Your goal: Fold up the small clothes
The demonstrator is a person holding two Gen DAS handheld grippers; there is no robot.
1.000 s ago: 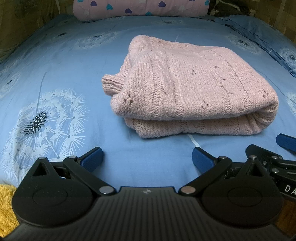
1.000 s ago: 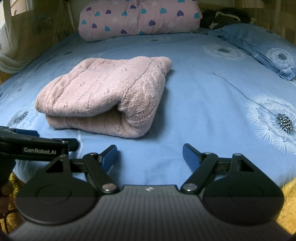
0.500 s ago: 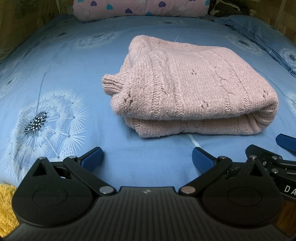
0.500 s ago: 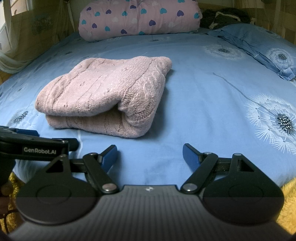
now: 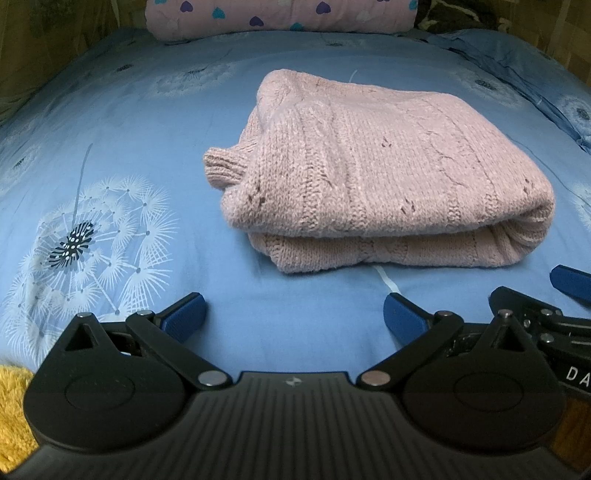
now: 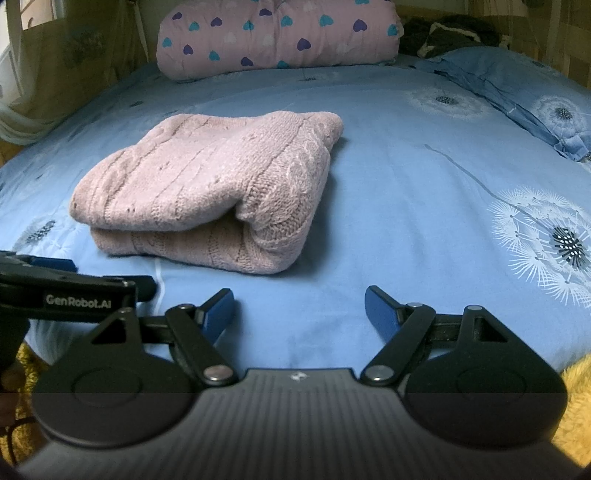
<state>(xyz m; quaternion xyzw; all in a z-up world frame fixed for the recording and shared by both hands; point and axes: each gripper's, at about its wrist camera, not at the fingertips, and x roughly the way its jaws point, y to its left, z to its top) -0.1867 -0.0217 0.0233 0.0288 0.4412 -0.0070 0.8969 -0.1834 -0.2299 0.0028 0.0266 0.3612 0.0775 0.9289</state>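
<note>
In the left wrist view, a pink cable-knit sweater (image 5: 384, 173) lies folded into a thick bundle on the blue dandelion-print bed sheet (image 5: 147, 122), filling the centre and right of the frame, with a ribbed cuff poking out at its left edge. The left tool (image 5: 293, 317) hangs low at the bottom of the frame, its blue pads spread wide with only sheet between them, near the sweater's front edge but not touching it. At the lower right edge part of the right tool shows beside it. A heart-print pillow (image 5: 280, 16) sits along the top, and a yellow fuzzy fabric (image 5: 14, 406) shows in the lower left corner. In the right wrist view, the same sweater (image 6: 207, 188) sits at left of centre, its rounded fold facing the camera, while the right tool (image 6: 299, 310) at the bottom of the frame is likewise released and empty, clear of the garment; the left tool enters from the lower left edge. Judging by the compact two-layer bundle and both tools standing off it, the folding of this garment looks finished or nearly so. A sensible next move would be either tucking in the stray cuff or pinching the bundle at both sides to set it aside.
</note>
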